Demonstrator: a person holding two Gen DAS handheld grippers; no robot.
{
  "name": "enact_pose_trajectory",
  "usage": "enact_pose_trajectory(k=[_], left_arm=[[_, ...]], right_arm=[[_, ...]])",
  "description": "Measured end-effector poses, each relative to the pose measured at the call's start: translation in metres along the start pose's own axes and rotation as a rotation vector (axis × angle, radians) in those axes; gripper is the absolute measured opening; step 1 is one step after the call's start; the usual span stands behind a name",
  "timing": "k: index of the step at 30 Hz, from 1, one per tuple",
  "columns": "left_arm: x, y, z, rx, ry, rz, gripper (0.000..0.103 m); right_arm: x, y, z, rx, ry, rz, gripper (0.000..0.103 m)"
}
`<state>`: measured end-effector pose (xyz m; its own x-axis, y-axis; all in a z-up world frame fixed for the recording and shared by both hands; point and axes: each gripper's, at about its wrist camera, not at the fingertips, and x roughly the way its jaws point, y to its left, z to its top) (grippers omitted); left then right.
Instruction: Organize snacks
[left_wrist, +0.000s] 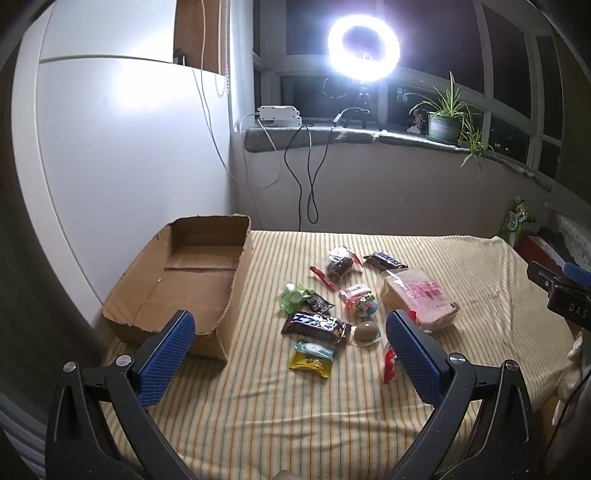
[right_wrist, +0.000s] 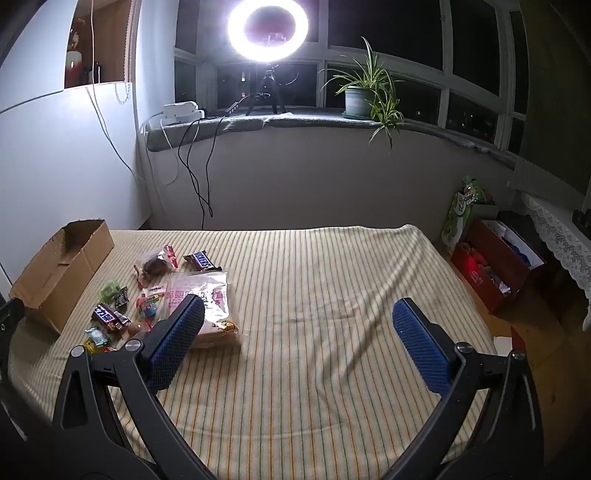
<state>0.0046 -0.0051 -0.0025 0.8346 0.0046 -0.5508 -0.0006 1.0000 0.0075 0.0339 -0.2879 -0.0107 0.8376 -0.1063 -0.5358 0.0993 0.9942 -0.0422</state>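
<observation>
Several wrapped snacks lie in a loose heap on the striped cloth: a brown chocolate bar (left_wrist: 316, 325), a yellow packet (left_wrist: 312, 358), a green sweet (left_wrist: 293, 296), a Snickers bar (left_wrist: 386, 261) and a pink-printed bread bag (left_wrist: 419, 297). An empty cardboard box (left_wrist: 184, 280) stands to their left. My left gripper (left_wrist: 291, 325) hovers open above the near side of the heap, nothing between its blue pads. My right gripper (right_wrist: 299, 314) is open over bare cloth, right of the bread bag (right_wrist: 207, 299) and the box (right_wrist: 55, 273).
The striped cloth (right_wrist: 332, 280) covers the whole surface up to a grey wall. A ring light (left_wrist: 364, 46), cables and a potted plant (right_wrist: 360, 98) sit on the windowsill. Red boxes (right_wrist: 491, 266) stand on the floor at the right.
</observation>
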Motion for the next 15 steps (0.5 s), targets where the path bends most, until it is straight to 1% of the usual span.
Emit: enact_pose_trajectory(k=[7, 15], left_arm=[[-0.0007, 0.0021, -0.0008, -0.007, 0.0, 0.002, 0.102], [-0.0013, 0.0012, -0.0014, -0.008, -0.002, 0.002, 0.102]], right_arm=[[-0.0007, -0.0019, -0.0004, 0.022, -0.012, 0.003, 0.103], [-0.0001, -0.0011, -0.0018, 0.012, -0.009, -0.003, 0.103]])
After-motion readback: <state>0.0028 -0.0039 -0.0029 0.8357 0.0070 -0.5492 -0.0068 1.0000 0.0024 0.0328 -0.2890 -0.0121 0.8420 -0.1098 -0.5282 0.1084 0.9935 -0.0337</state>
